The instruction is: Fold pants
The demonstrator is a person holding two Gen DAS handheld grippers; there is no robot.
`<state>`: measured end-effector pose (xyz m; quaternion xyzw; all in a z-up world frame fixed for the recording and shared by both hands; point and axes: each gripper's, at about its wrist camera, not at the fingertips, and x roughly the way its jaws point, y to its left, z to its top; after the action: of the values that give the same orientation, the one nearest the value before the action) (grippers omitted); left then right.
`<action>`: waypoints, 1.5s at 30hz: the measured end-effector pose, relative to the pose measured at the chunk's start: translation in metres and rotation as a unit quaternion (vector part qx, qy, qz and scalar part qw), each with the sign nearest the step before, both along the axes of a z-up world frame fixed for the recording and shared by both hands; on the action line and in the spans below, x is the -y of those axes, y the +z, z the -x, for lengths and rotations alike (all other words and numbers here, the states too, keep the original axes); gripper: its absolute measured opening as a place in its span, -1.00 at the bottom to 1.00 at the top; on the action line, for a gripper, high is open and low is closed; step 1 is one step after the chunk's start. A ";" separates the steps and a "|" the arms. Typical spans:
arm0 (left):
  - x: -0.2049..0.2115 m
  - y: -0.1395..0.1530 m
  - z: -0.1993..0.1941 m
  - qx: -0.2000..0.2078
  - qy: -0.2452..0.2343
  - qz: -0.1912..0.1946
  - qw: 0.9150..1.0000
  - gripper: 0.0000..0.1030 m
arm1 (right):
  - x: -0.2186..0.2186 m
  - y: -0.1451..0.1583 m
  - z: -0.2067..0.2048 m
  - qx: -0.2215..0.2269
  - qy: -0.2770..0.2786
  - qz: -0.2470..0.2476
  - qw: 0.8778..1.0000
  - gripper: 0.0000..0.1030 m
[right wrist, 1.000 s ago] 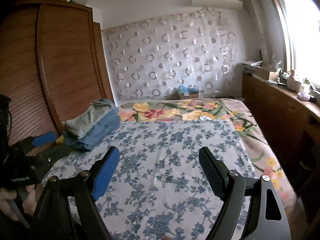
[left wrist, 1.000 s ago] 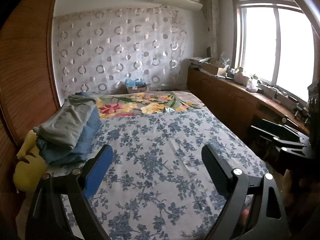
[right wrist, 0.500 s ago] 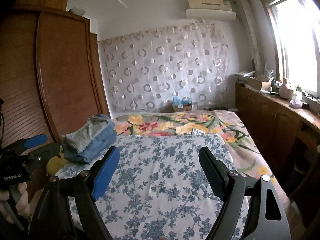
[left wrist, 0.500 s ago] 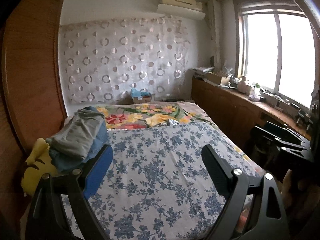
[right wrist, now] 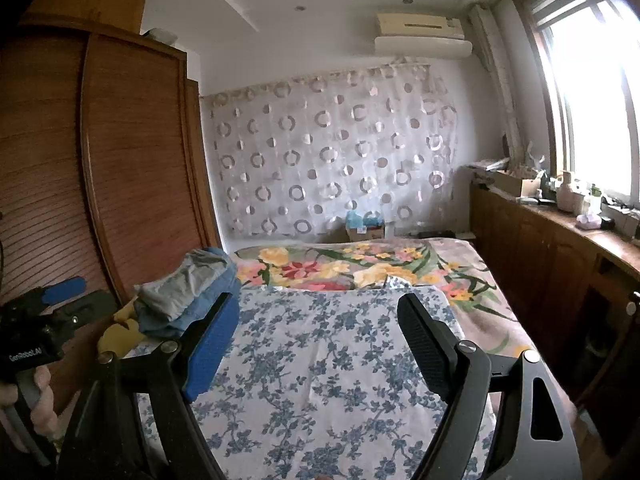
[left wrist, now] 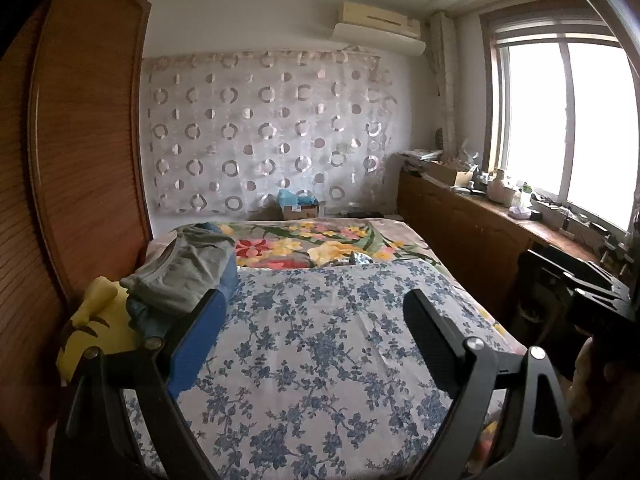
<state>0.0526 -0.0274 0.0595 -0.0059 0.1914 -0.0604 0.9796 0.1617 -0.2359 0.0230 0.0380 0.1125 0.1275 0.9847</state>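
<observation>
A stack of folded pants (left wrist: pixel 182 276), grey ones on top of blue jeans, lies at the left edge of the bed; the right wrist view shows the same stack (right wrist: pixel 180 292). My left gripper (left wrist: pixel 314 300) hangs open above the blue-flowered sheet (left wrist: pixel 320 352), with nothing between its fingers. The stack is just beyond its blue left pad (left wrist: pixel 200 336). My right gripper (right wrist: pixel 318 300) is also open and empty over the sheet (right wrist: pixel 320 360), and the stack lies past its left finger. No loose, unfolded pants show on the sheet.
A yellow plush toy (left wrist: pixel 94 330) sits wedged between the stack and the wooden wardrobe (left wrist: pixel 80 160) on the left. A low wooden cabinet (right wrist: pixel 540 264) with clutter runs under the window on the right. A flowered blanket (left wrist: pixel 312 246) covers the bed's head end. A hand (right wrist: pixel 40 396) shows at the left edge.
Both views have tilted upward, so the bed sits lower and more ceiling shows. The left gripper rose and drew back a little. Both grippers stay open.
</observation>
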 end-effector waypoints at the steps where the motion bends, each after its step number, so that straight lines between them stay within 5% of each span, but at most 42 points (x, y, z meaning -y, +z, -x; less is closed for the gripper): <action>1: -0.001 -0.001 0.001 -0.001 0.001 0.000 1.000 0.76 | -0.001 0.000 0.000 0.000 -0.001 0.000 1.000 0.61; 45: -0.002 -0.002 0.001 -0.001 0.002 -0.001 1.000 0.76 | -0.001 -0.001 0.002 0.003 -0.002 0.010 1.000 0.61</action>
<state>0.0517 -0.0256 0.0576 -0.0057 0.1922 -0.0581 0.9796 0.1593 -0.2350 0.0223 0.0279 0.1109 0.1249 0.9856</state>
